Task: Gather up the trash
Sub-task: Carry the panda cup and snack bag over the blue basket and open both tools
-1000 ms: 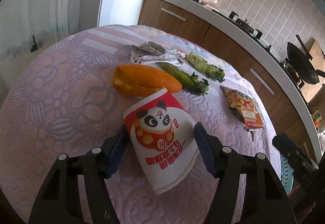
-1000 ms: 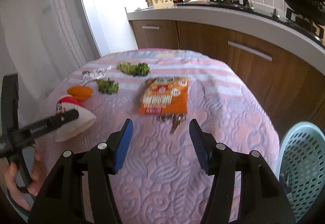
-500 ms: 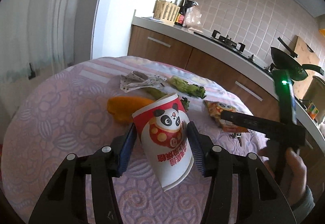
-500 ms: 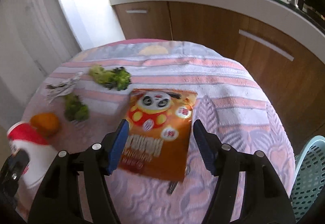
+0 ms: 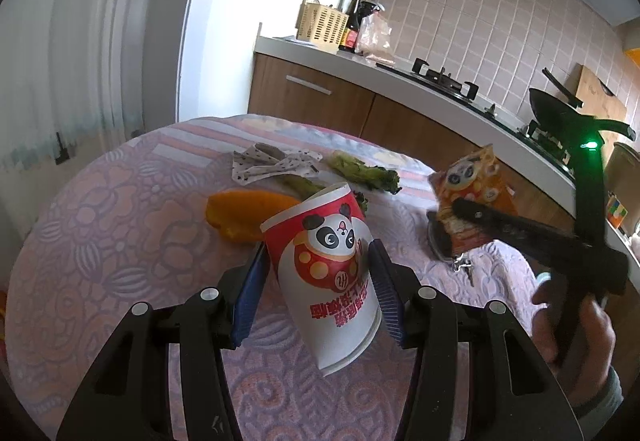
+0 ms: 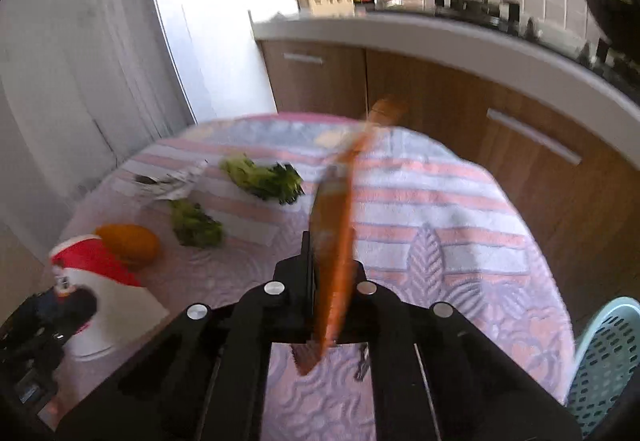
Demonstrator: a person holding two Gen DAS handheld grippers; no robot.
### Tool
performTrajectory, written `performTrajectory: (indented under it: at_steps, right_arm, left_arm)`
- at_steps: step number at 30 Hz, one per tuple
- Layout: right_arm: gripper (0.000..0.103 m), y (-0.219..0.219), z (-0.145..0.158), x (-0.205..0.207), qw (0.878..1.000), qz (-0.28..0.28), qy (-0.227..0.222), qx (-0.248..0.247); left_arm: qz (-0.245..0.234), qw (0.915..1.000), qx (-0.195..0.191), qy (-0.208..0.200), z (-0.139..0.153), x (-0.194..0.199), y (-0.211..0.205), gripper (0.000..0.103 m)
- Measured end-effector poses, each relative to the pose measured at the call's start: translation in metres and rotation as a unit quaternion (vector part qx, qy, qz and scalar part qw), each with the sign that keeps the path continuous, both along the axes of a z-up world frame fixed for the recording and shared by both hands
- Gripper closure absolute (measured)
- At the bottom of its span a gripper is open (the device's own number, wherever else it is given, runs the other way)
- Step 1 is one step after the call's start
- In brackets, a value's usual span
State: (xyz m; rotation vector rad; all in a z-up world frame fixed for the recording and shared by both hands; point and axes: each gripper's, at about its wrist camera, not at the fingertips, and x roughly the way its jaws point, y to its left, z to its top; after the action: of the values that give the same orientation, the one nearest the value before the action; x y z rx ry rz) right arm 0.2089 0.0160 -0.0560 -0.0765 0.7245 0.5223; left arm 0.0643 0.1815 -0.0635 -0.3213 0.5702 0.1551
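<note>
My left gripper (image 5: 318, 291) is shut on a red and white panda paper cup (image 5: 326, 273), held tilted above the table. The cup also shows in the right wrist view (image 6: 100, 289) at the lower left. My right gripper (image 6: 330, 273) is shut on an orange panda snack packet (image 6: 334, 237), seen edge-on and lifted off the table. In the left wrist view the packet (image 5: 474, 189) hangs from the right gripper (image 5: 448, 221) at the right. An orange peel (image 5: 244, 211), green vegetable scraps (image 5: 364, 173) and a crumpled dotted wrapper (image 5: 272, 163) lie on the table.
The round table (image 5: 100, 225) has a pink patterned cloth. A light blue basket (image 6: 604, 357) stands at the table's right edge. Keys (image 5: 464, 267) lie on the cloth under the packet. A kitchen counter (image 5: 400, 71) with a stove runs behind.
My right gripper closed on the snack packet and lifted it off the table. My left gripper closed on the cup and raised it.
</note>
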Motion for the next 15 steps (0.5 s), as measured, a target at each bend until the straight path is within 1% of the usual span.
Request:
performTrajectory:
  at_steps: [4,8,11,15]
  right_arm:
    - [0.099,-0.012,0.019,-0.019,1.0,0.01,-0.025,0.012]
    - [0.099,-0.031,0.037,-0.035,0.999,0.01,-0.04,0.027]
    - [0.099,-0.047,0.05,-0.047,0.998,0.01,-0.049,0.037]
    - [0.099,-0.068,0.057,-0.066,0.997,0.012,-0.067,0.045]
  left_arm:
    - [-0.002,1.0,-0.007,-0.005,0.004,-0.003,0.0,0.054]
    - [-0.015,0.9995,-0.016,-0.022,0.02,-0.013,-0.007,0.054]
    - [-0.032,0.9987,-0.015,-0.036,0.035,-0.017,-0.02,0.054]
    - [-0.058,0.9967,-0.015,-0.055,0.053,-0.018,-0.042,0.054]
